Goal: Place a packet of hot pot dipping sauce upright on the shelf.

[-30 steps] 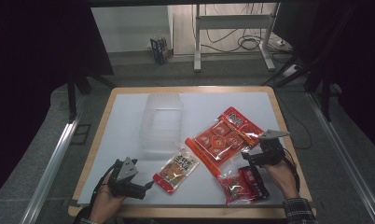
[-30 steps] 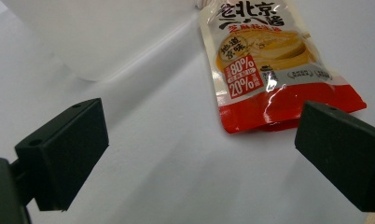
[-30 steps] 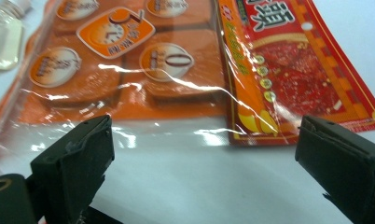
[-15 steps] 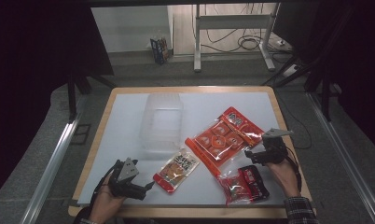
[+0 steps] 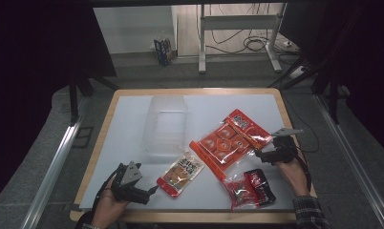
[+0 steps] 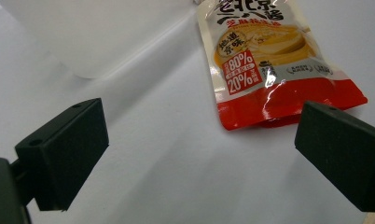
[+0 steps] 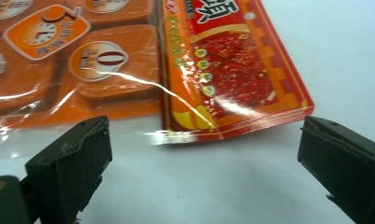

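Edging up beside the orange packet, right tongs gape empty; left tongs too.

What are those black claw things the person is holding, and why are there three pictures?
Those are grabbing tools, one in each hand. The left gripper and the right gripper each have two black fingers that can pinch things.

The high view looks down from above the white table. The other two pictures come from little cameras riding on the tools, so you look right along the fingers.

On the table lie a clear plastic box, a small yellow-and-red snack pouch, a big orange-and-red packet and a small dark red packet.

Nothing is held. Both tools are wide open: the left one points at the snack pouch, the right one at the big packet's edge.
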A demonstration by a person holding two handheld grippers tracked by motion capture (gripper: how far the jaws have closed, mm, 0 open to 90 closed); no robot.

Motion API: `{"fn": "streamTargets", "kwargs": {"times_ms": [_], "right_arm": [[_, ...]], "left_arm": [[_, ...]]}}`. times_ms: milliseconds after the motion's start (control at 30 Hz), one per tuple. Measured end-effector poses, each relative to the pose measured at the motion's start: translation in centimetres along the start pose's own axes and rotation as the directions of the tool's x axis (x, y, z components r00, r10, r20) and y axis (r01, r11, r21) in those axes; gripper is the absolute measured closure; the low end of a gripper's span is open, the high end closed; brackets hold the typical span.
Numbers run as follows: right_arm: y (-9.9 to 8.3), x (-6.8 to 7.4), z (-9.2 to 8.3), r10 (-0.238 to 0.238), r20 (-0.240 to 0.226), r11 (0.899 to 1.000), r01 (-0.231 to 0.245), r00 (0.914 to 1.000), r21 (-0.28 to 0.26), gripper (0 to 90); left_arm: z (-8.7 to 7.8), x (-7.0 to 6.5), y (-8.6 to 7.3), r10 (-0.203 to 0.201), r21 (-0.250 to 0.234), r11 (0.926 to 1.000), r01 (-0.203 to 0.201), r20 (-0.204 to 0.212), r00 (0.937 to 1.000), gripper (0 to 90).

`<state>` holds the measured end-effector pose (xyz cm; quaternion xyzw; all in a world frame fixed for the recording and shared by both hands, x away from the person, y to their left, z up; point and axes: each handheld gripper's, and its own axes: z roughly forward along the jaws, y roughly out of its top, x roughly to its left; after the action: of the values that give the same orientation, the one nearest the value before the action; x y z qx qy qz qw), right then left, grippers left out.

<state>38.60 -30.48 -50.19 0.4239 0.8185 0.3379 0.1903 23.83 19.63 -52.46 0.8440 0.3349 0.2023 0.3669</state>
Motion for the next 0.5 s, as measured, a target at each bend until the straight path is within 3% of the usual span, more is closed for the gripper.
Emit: {"fn": "streamTargets", "kwargs": {"times_ms": [300, 500], "right_arm": [[0.3, -1.8, 1.8, 0.038, -0.019, 0.999, -0.038, 0.9991, 0.030, 1.1], [0.7, -2.3, 2.8, 0.055, -0.063, 0.998, -0.053, 0.9965, 0.038, 1.8]], "left_arm": [[0.1, 0.0, 0.0, 0.005, 0.009, 1.0000, -0.005, 0.000, 1.0000, 2.6], [0.1, 0.0, 0.0, 0.006, 0.012, 0.9999, -0.006, 0.000, 1.0000, 2.6]]}}
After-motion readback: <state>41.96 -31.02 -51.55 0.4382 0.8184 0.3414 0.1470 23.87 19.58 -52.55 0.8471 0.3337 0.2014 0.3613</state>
